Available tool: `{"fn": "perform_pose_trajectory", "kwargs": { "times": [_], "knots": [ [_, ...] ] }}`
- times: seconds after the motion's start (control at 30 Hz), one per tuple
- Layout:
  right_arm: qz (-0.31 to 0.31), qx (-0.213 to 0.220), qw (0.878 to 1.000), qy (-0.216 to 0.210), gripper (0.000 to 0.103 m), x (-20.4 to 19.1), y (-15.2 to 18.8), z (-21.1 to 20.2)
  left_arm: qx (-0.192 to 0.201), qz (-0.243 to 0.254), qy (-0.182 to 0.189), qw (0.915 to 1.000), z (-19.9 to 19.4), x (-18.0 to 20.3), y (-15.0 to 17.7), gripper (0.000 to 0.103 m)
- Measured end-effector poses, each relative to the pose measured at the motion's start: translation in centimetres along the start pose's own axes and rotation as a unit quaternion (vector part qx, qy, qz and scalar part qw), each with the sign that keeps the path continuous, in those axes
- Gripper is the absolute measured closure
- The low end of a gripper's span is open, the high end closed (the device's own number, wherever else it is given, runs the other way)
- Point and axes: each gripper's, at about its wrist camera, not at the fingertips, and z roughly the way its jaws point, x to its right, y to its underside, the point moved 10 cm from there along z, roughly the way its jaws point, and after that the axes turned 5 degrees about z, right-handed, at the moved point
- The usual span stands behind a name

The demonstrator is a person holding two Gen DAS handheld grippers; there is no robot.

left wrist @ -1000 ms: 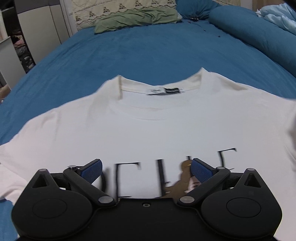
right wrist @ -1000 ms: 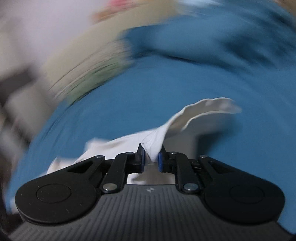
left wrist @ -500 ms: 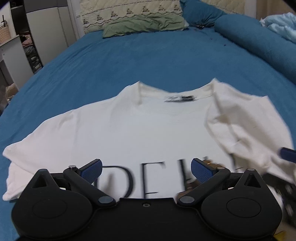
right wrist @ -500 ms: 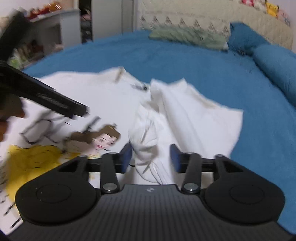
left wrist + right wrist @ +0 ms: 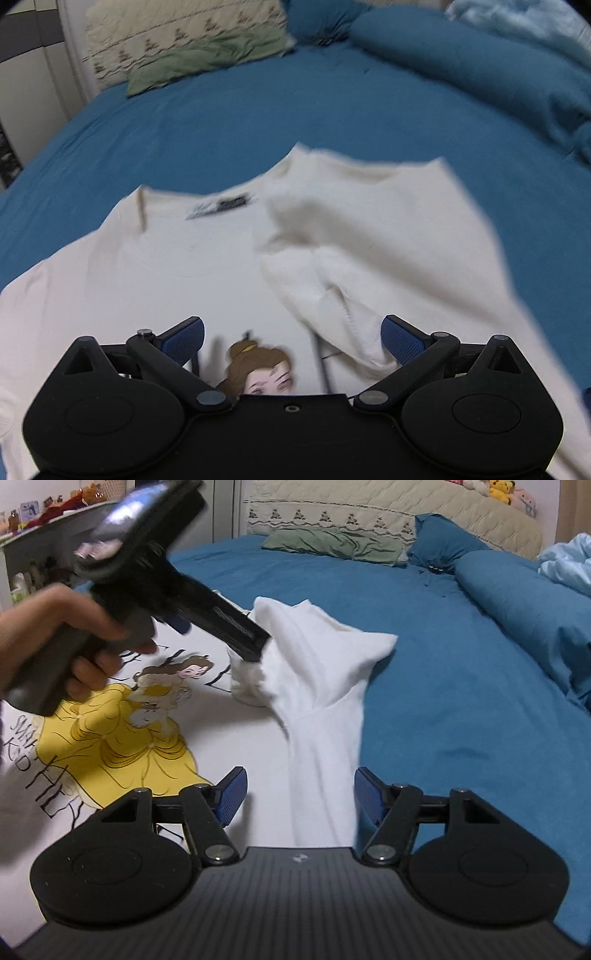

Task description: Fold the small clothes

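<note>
Right wrist view: your shirt [image 5: 207, 738] lies on bed [image 5: 461, 686], right sleeve [image 5: 317, 672] folded inward. Right gripper [image 5: 297, 794] fingers spread, empty; left gripper [image 5: 291, 338] likewise released above print.

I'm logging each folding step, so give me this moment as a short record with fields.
garment: white T-shirt with a princess print, lying face up
surface: blue bed
fold state: right sleeve and side turned in over the front
left claw: open, above the print beside the folded sleeve, holding nothing
right claw: open, over the folded edge, holding nothing
background: green pillow at the bed head
</note>
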Motion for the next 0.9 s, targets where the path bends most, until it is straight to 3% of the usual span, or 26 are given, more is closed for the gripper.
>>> {"fn": "perform_pose_trajectory", "kwargs": {
  "times": [0.13, 0.3, 0.47, 0.57, 0.6, 0.7, 0.8, 0.9],
  "knots": [
    [0.005, 0.011, 1.000, -0.021, 0.022, -0.6, -1.0, 0.1, -0.047, -0.053, -0.005, 0.9975, 0.6, -3.0, 3.4, 0.000],
    [0.018, 0.039, 0.998, -0.046, 0.022, -0.4, -4.8, 1.2, -0.040, -0.070, 0.014, 0.9966, -0.9, -4.9, 5.1, 0.000],
    [0.035, 0.057, 0.996, -0.065, 0.022, -0.7, -8.5, 4.2, 0.000, -0.070, 0.013, 0.9975, -2.3, -5.5, 2.4, 0.000],
    [-0.003, 0.047, 0.994, -0.100, 0.025, -3.2, -8.4, 5.1, 0.016, -0.056, -0.004, 0.9983, -2.3, -6.1, 0.4, 0.000],
    [-0.024, 0.042, 0.993, -0.106, 0.031, -4.2, -8.0, 5.2, 0.021, -0.055, -0.004, 0.9983, -2.2, -6.3, 0.0, 0.000],
    [-0.069, 0.032, 0.992, -0.098, 0.044, -6.7, -6.8, 6.2, 0.028, -0.045, -0.014, 0.9985, -1.3, -7.0, -1.4, 0.000],
    [-0.038, 0.027, 0.995, -0.091, 0.046, -7.8, -6.4, 7.4, 0.030, -0.028, -0.030, 0.9987, 0.3, -7.7, -2.8, 0.000],
    [-0.007, 0.035, 0.998, -0.050, 0.046, -8.1, -6.6, 8.1, 0.029, -0.035, -0.017, 0.9988, 2.1, -8.0, -3.8, 0.000]
  ]
}}
